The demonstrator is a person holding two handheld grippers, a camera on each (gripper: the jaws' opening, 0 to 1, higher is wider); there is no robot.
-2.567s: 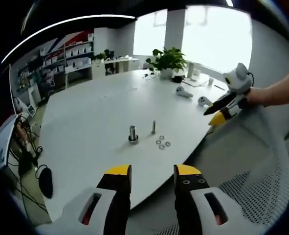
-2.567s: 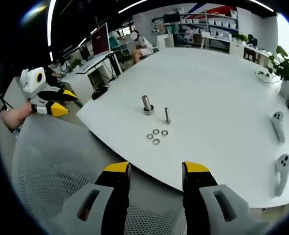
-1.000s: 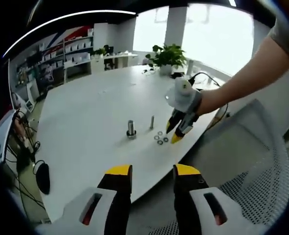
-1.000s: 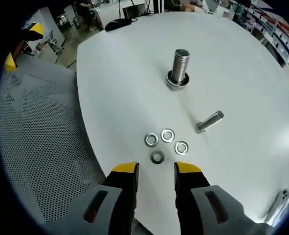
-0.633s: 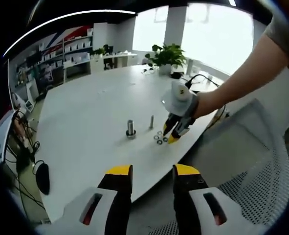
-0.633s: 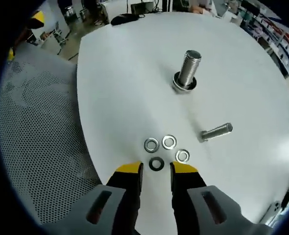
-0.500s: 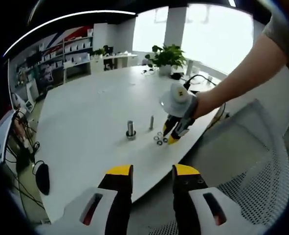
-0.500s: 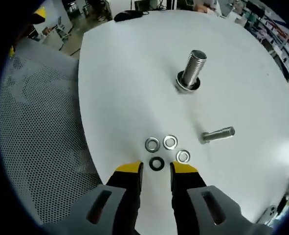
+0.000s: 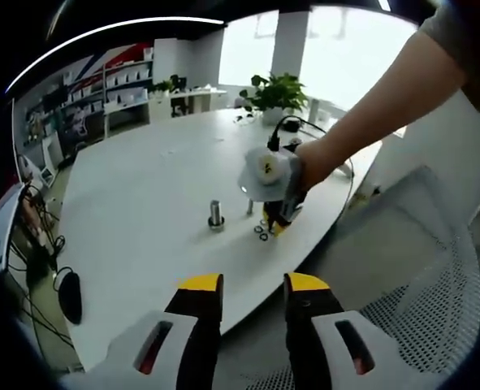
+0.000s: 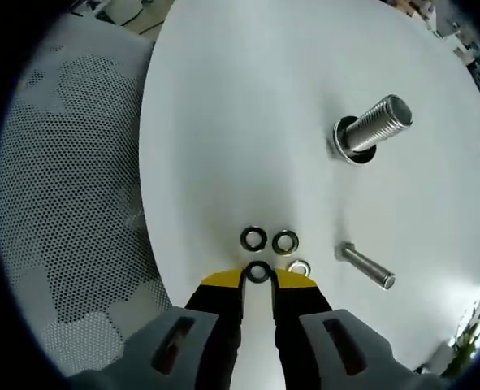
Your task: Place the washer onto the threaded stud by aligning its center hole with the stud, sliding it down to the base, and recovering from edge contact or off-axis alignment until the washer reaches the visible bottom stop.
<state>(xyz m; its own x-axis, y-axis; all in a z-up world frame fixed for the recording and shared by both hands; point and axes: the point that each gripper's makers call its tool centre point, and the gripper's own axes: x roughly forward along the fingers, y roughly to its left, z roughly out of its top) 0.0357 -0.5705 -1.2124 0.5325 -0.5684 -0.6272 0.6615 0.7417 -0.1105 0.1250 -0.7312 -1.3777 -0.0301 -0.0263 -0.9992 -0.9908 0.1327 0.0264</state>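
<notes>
**Desk:** Where is the washer, and what is my right gripper doing?

**Me:** The washer lies flat on the white table, nearest of four small rings, sitting right at my yellow tips. The jaws stand narrowly apart, one on each side of it. I cannot tell whether they have it pinched yet.

**Desk:** And the stud?

**Me:** The thick threaded stud stands at about two o'clock from the washer, well apart. A thinner bolt lies near, at three o'clock.

**Desk:** How will the washer handle?

**Me:** I judge it light, stiff, thin and slippery on that smooth top, so it may skate or tip. I would take it by opposite outer edges, leaving the hole free.

**Desk:** Your left gripper?

**Me:** Jaws parted, holding nothing, short of the table, watching the right gripper at twelve o'clock
</notes>
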